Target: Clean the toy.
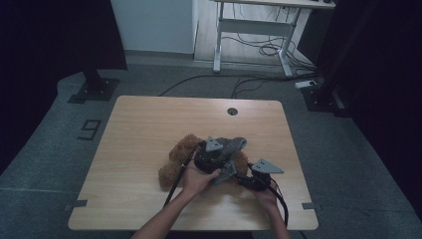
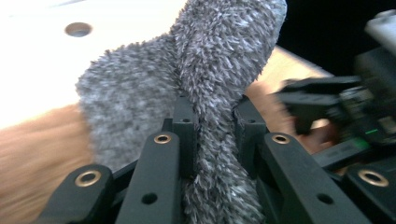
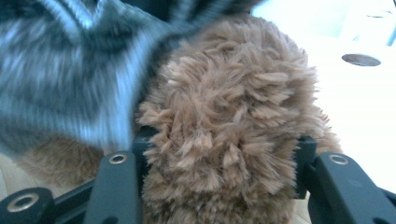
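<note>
Grey sock [image 2: 205,93] on teddy bear [image 3: 233,121]

Grey sock [image 3: 60,79] blurred, hiding teddy bear [image 1: 176,159].

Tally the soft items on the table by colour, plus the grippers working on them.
Brown plush toy: 1
Grey fuzzy cloth: 1
Grippers: 2, the left gripper clamped on the cloth, the right gripper clamped on the plush
Total: 4

Brown plush bear [image 1: 175,162] lies mid-table — grey fuzzy sock [image 1: 233,145] on it.
</note>
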